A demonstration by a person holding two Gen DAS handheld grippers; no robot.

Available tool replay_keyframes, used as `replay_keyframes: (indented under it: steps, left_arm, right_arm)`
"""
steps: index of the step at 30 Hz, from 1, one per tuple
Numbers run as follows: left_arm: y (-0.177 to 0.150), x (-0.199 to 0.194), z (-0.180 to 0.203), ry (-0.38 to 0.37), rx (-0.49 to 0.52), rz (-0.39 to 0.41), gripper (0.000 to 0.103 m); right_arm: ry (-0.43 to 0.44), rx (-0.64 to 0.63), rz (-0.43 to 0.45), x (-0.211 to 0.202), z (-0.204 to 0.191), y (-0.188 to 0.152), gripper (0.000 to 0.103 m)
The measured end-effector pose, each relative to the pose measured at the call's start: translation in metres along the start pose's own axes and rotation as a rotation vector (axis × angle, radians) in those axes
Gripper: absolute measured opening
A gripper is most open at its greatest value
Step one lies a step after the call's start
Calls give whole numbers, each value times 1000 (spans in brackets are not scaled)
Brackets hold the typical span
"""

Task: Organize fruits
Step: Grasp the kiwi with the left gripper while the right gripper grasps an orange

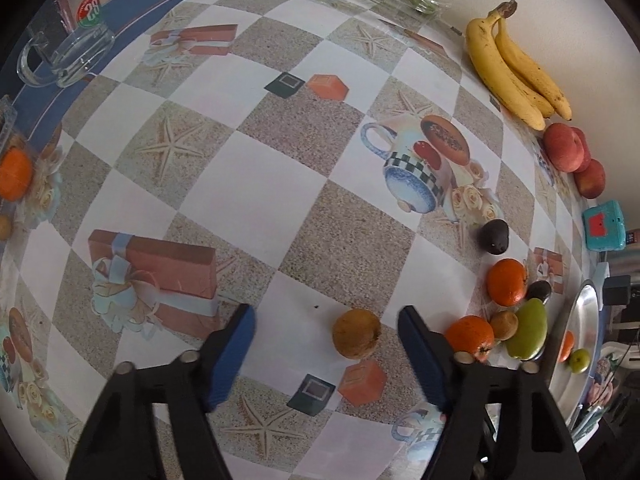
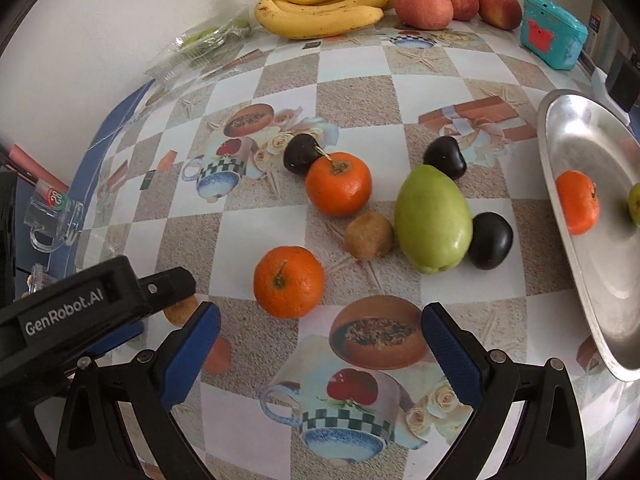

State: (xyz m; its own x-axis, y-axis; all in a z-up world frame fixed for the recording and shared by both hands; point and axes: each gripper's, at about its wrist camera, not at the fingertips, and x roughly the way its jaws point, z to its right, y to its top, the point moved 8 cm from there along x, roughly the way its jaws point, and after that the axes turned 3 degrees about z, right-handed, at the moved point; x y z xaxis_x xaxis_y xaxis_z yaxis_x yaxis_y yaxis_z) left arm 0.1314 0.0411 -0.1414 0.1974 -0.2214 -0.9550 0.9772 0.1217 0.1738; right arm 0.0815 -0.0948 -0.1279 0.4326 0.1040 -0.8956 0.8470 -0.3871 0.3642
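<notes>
Hovering spread over a brown fruit, left gripper empty.
Best lowered straight, then closed gently; right gripper equally spread, empty, near an orange.

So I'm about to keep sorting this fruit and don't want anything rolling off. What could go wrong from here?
The brown fruit between the open left gripper fingers is round and may roll if nudged. The right gripper nears an orange crowded beside a kiwi. The steel tray looks tilted, so its fruit could slide.

kiwi left of mango
</notes>
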Motion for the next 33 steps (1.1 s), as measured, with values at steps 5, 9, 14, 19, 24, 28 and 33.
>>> replay_keyframes:
  steps: [5,9,14,19,24,28,33]
  left_arm:
    - [0,0,8,-33,8,-9,51]
    - [-1,2,14,-62,4,-22,45]
    - [-1,4,16,-69,-1,-26,37]
    - [-4,4,17,-92,-5,-39,32]
    - [-4,4,17,-98,-20,-41,29]
    - [-3,5,18,-101,-29,-41,29]
    - [-2,5,16,-100,-46,-39,28]
  right_arm:
    - [16,-20,20,1,-6,4,83]
    - [18,-26,30,2,-7,6,69]
    - [40,-34,37,4,-11,9,60]
    - [53,-43,38,5,-14,10,53]
    - [59,-45,40,6,-14,10,48]
    - [60,-41,41,5,-13,10,44]
    - [75,-36,42,4,-13,9,39]
